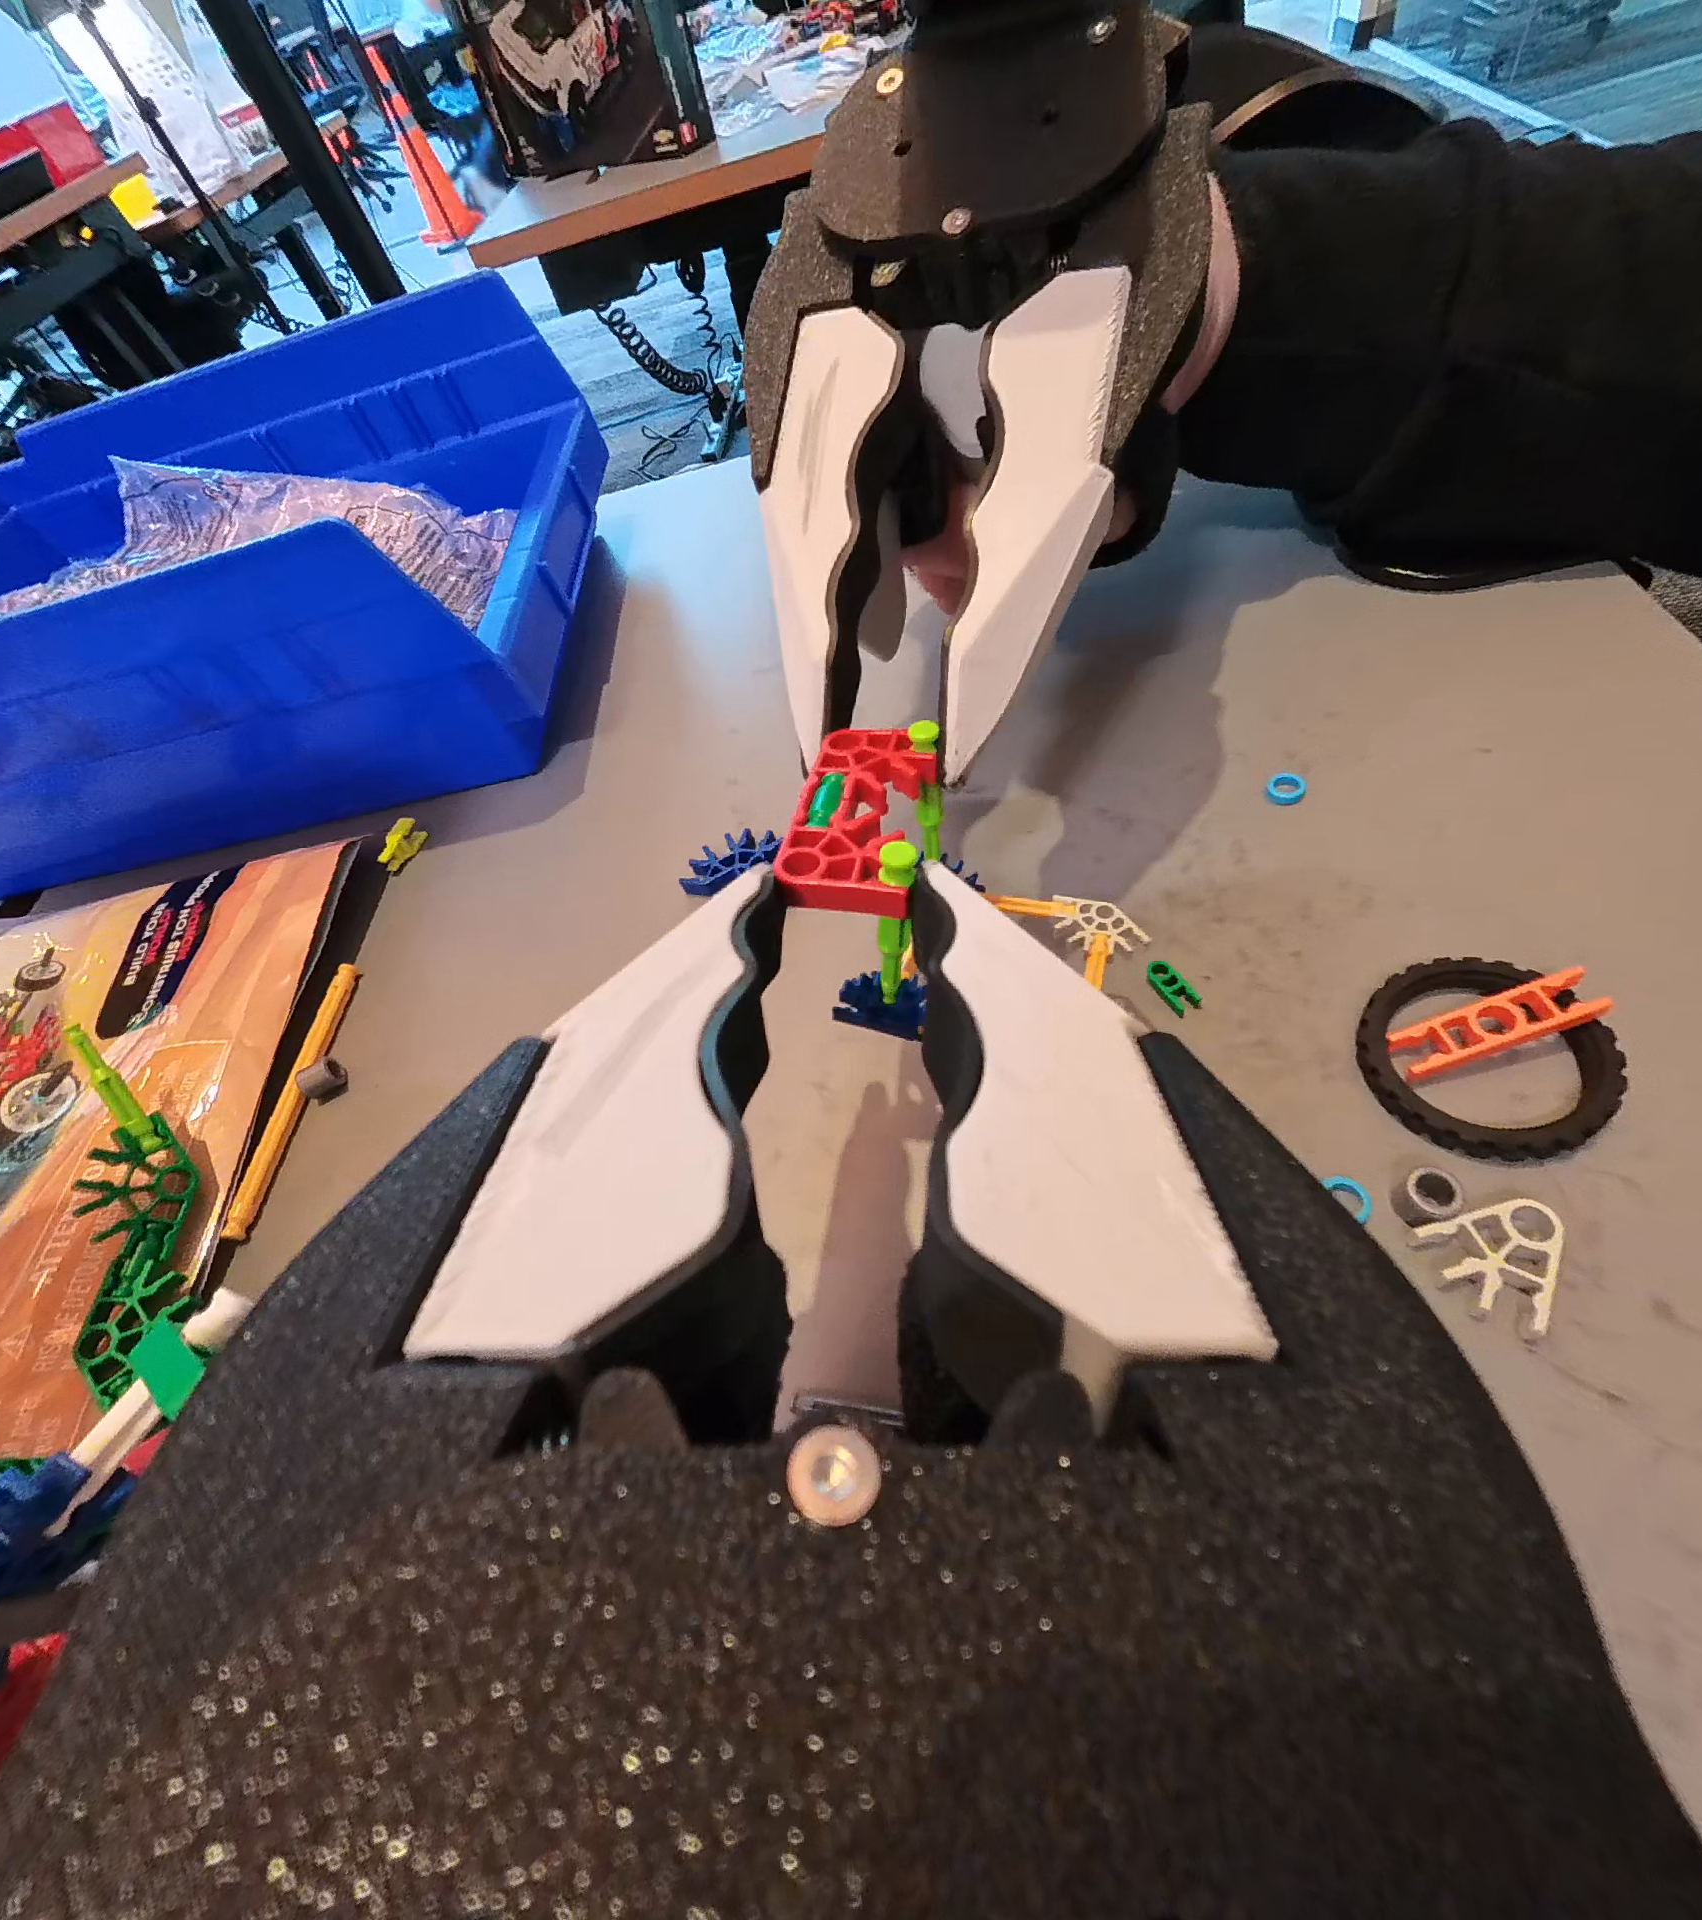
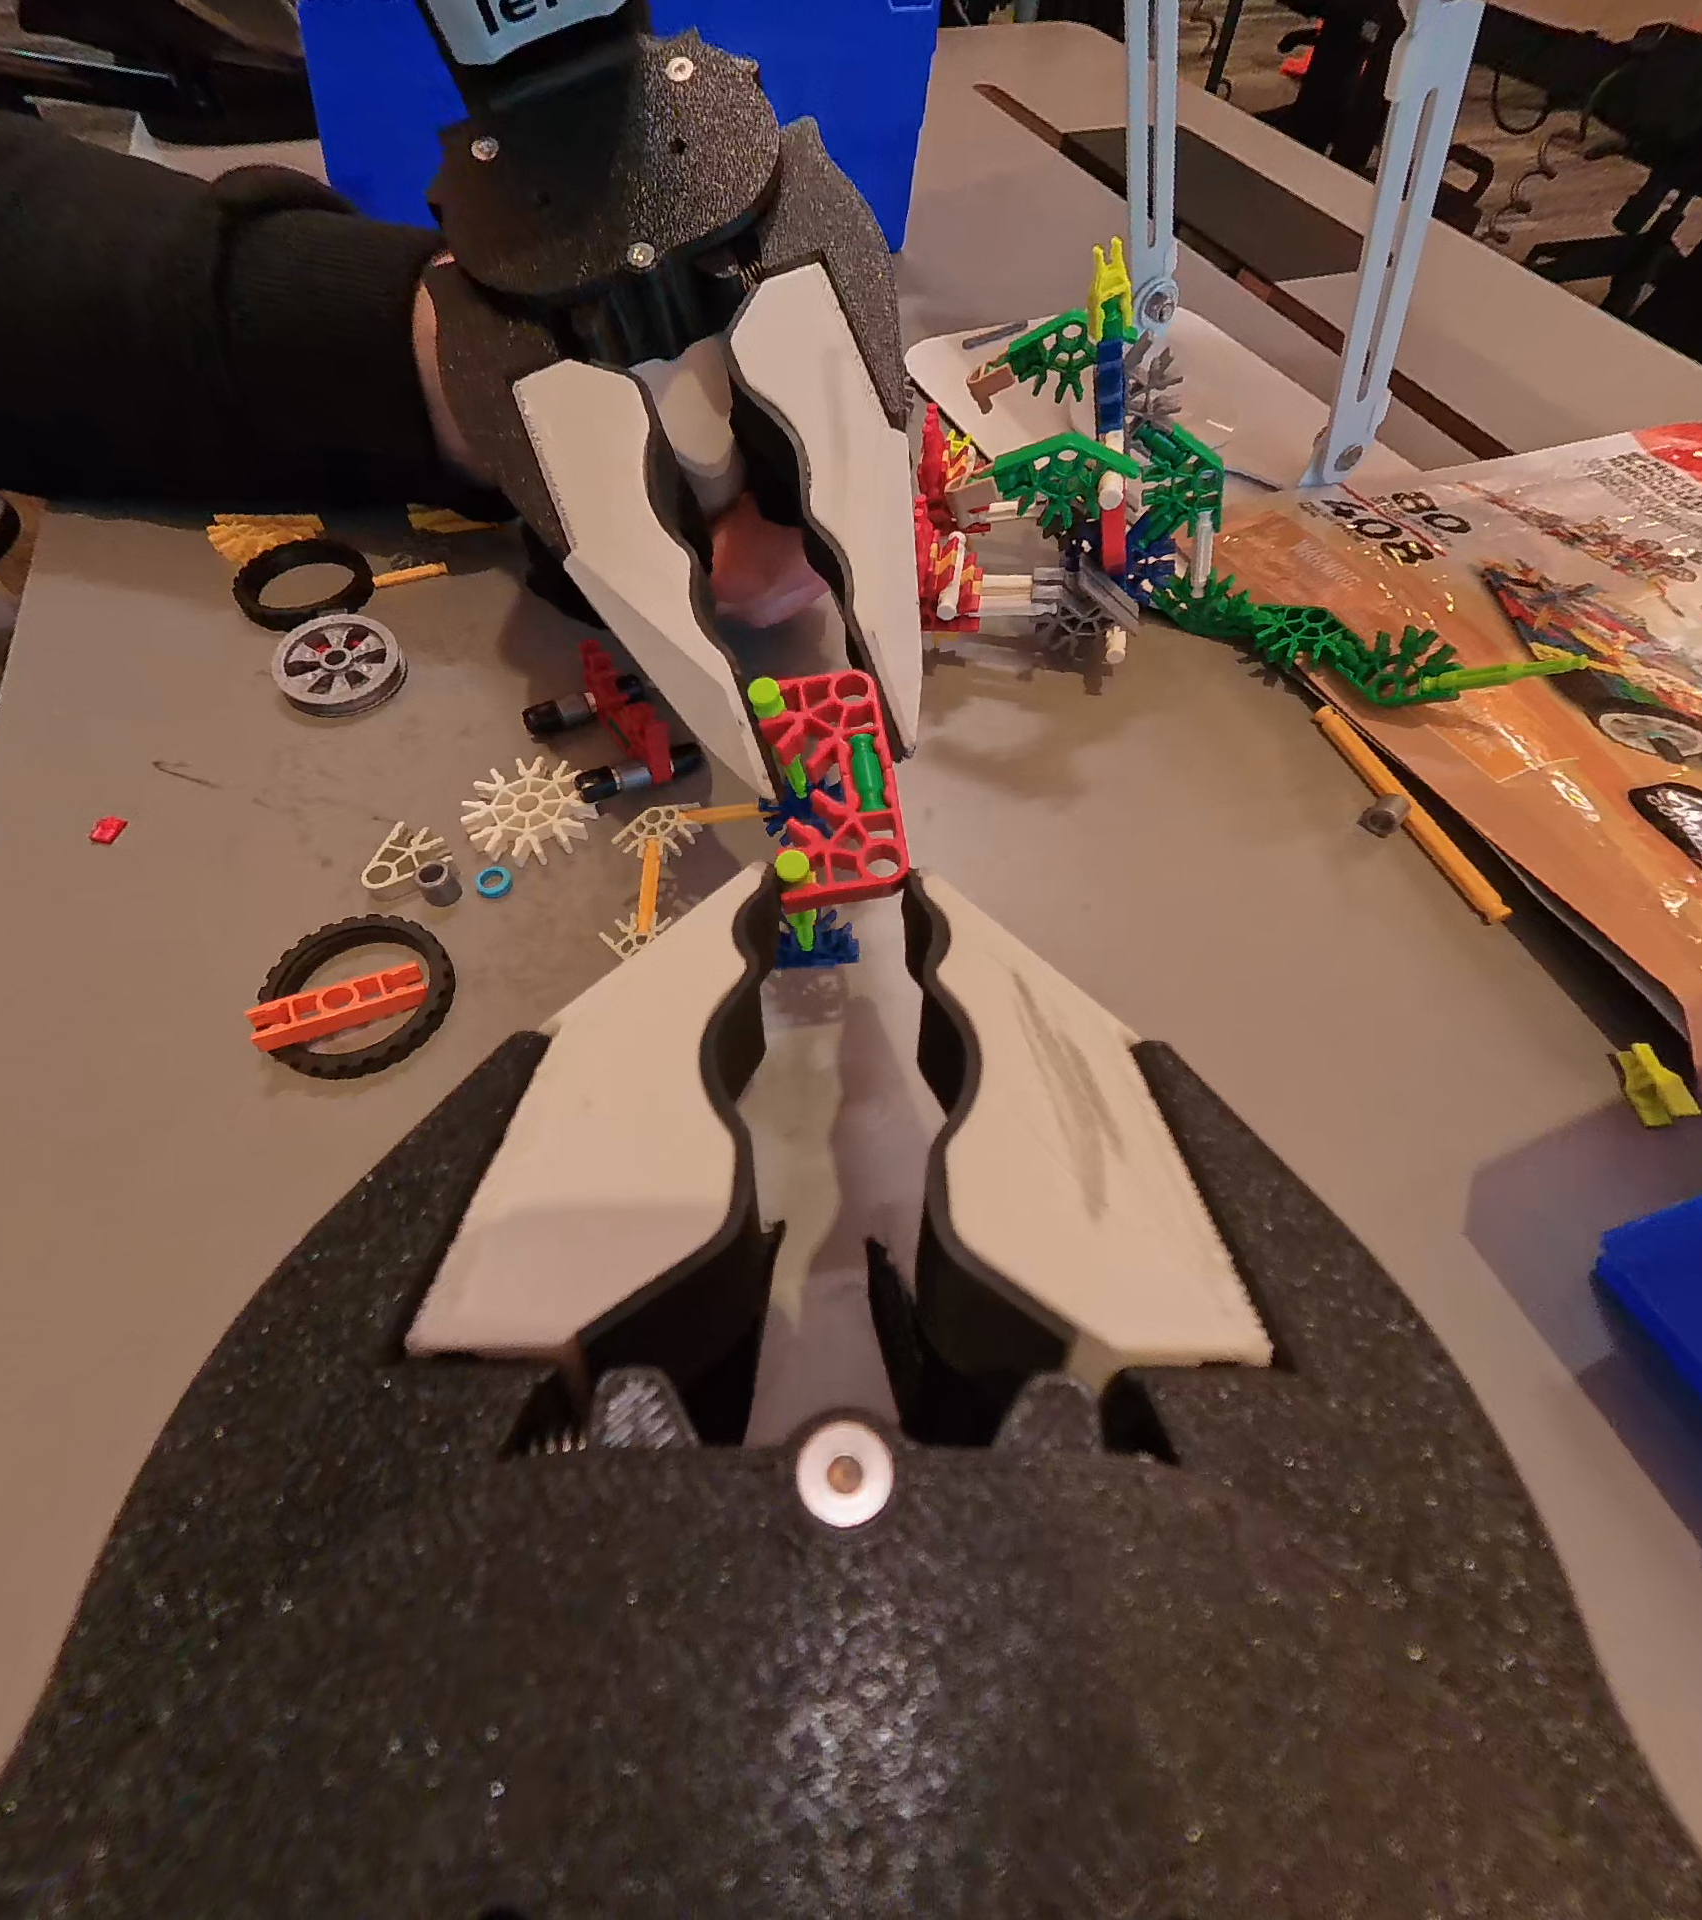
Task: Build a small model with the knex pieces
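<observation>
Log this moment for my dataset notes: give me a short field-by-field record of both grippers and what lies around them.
left gripper: shut on the near end of the red panel
right gripper: shut on the opposite end of the same panel
panel: raised on lime rods plugged into blue connectors
left of the panel, left wrist view: blue bin, printed bag
right of it: black tyre with an orange piece lying across it
surface: grey table
</observation>
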Tool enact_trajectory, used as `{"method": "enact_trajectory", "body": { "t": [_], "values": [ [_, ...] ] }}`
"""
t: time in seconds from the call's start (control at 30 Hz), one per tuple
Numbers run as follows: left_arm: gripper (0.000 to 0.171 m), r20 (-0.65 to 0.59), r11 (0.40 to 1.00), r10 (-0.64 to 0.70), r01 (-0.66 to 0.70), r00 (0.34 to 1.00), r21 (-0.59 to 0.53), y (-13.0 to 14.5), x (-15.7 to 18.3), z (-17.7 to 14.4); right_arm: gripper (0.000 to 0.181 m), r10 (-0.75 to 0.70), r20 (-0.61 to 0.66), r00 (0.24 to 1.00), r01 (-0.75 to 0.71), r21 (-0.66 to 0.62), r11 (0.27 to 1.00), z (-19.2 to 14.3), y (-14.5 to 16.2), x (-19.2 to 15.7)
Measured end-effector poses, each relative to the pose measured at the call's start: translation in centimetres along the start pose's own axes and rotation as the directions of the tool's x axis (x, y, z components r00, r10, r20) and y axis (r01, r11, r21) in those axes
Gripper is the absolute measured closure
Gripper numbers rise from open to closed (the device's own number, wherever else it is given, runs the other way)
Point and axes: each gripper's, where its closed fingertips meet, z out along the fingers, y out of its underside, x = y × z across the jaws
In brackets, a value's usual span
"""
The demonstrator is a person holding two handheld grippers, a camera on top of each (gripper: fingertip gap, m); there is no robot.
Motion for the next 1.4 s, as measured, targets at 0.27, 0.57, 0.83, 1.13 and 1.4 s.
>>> {"method": "enact_trajectory", "body": {
  "t": [0.27,0.57,0.83,1.13,1.4],
  "values": [
    [0.150,0.020,1.000,0.023,-0.023,1.000,-0.009,-0.1,-0.2,-0.1,0.155,0.011,-0.017,1.000,-0.011,0.006,1.000,-0.1,-0.1,0.2],
    [0.150,0.052,0.994,0.077,-0.072,0.996,-0.083,0.4,-0.1,0.5,0.146,-0.068,-0.071,0.995,0.070,0.020,0.997,0.4,-1.5,-0.1],
    [0.150,0.070,0.982,0.127,-0.116,0.989,-0.148,1.2,0.2,1.4,0.152,-0.091,-0.076,0.993,0.087,-0.047,0.995,1.8,-0.7,-0.4],
    [0.150,0.084,0.974,0.165,-0.149,0.983,-0.170,1.5,0.2,1.5,0.158,-0.074,-0.072,0.995,0.072,-0.036,0.997,1.8,-0.6,-0.2],
    [0.149,0.057,0.976,0.158,-0.148,0.986,-0.161,1.6,0.8,1.7,0.181,-0.064,-0.094,0.994,0.062,-0.021,0.998,1.5,-0.6,0.3]
  ]
}}
